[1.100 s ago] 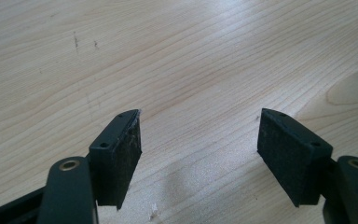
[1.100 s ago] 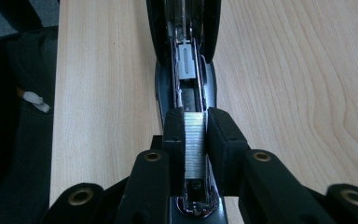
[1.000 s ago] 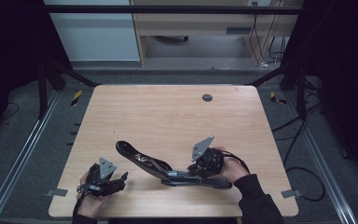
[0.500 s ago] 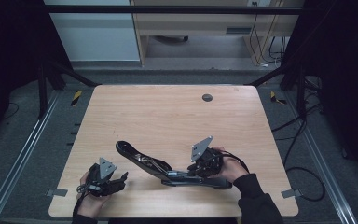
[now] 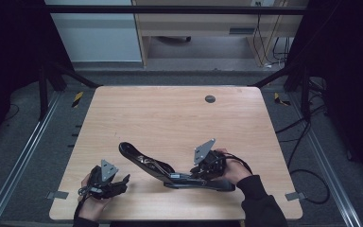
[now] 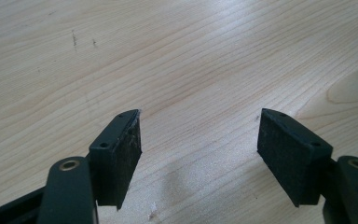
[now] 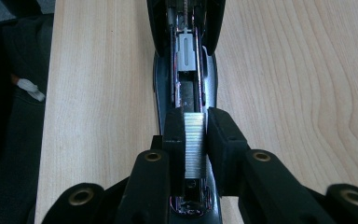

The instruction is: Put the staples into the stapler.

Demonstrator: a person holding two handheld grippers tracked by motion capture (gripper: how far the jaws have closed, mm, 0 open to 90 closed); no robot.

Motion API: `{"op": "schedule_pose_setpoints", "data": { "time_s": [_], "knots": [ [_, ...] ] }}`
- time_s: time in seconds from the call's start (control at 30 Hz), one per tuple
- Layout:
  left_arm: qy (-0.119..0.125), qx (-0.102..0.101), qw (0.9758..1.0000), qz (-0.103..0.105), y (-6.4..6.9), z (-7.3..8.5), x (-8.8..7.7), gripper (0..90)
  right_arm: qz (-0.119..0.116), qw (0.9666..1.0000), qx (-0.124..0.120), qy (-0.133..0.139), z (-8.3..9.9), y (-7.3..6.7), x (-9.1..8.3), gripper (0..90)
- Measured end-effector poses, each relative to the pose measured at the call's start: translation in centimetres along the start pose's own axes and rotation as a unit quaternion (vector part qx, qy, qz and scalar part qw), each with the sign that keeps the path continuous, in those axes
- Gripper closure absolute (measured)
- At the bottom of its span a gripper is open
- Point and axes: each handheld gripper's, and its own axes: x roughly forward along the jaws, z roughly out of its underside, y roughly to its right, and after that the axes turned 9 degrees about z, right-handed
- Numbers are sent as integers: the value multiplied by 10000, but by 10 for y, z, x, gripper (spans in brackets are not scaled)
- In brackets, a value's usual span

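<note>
A black stapler (image 5: 170,171) lies swung wide open on the wooden table (image 5: 170,118), its lid raised toward the left. In the right gripper view its open staple channel (image 7: 186,70) runs away from me. My right gripper (image 7: 196,140) is shut on a silver strip of staples (image 7: 195,144), held just over the near end of that channel. In the high view the right gripper (image 5: 203,171) rests over the stapler's base. My left gripper (image 5: 118,182) sits near the front left of the table, open, with nothing but bare wood between its pads (image 6: 121,149).
A small dark round grommet (image 5: 210,99) sits near the table's far edge. Black frame posts and floor cables flank the table. A cabinet and desk stand beyond the far edge.
</note>
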Motion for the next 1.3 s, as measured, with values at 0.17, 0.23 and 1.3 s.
{"op": "schedule_pose_setpoints", "data": {
  "time_s": [0.17, 0.23, 1.3],
  "knots": [
    [-2, -2, 10000, 3, 0, 0, 0, 296, -8, 10000, -37, 4, 0, -2, 0, 778],
    [-2, -7, 10000, 4, 0, 0, 0, 296, -17, 10000, -26, 11, 0, -1, 1, 778],
    [56, -15, 10000, -20, 2, 0, -2, 296, 853, 9906, 1061, 140, 3, -7, -12, 564]
  ]
}}
